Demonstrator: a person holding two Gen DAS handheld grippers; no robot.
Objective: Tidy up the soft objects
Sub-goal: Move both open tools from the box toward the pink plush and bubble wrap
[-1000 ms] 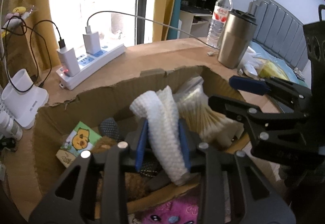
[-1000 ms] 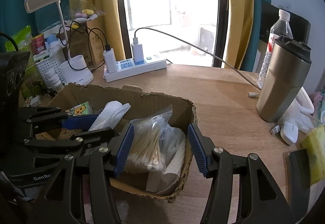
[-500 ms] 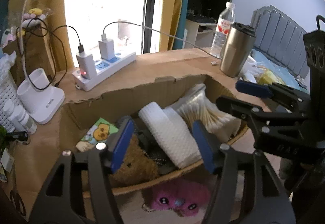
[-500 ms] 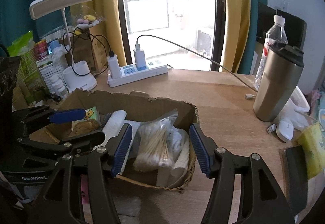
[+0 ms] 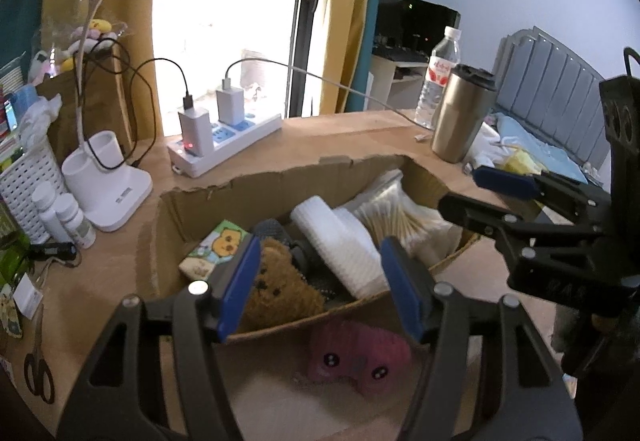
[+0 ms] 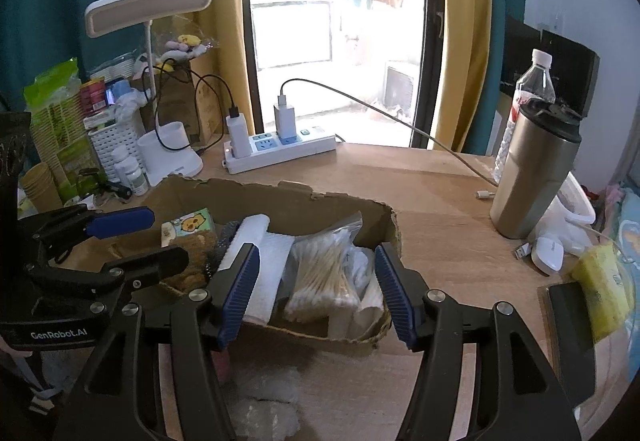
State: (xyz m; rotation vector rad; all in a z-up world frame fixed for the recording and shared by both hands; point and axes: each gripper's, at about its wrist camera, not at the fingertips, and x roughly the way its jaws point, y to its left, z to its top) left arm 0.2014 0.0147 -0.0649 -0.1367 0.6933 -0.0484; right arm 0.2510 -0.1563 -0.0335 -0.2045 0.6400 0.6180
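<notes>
Left tool now spread, empty, backed off | rolled white waffle cloth released into torn cardboard box | right tool spread | pink plush on surface likely next.

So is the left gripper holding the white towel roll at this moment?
No: the left gripper is open with nothing between its fingers, and the white towel roll lies in the cardboard box.

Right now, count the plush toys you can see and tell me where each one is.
2. The brown teddy bear lies inside the cardboard box, at its near left. The pink plush sits on the table outside the box's near wall. Others may be buried under the box's contents.
</notes>
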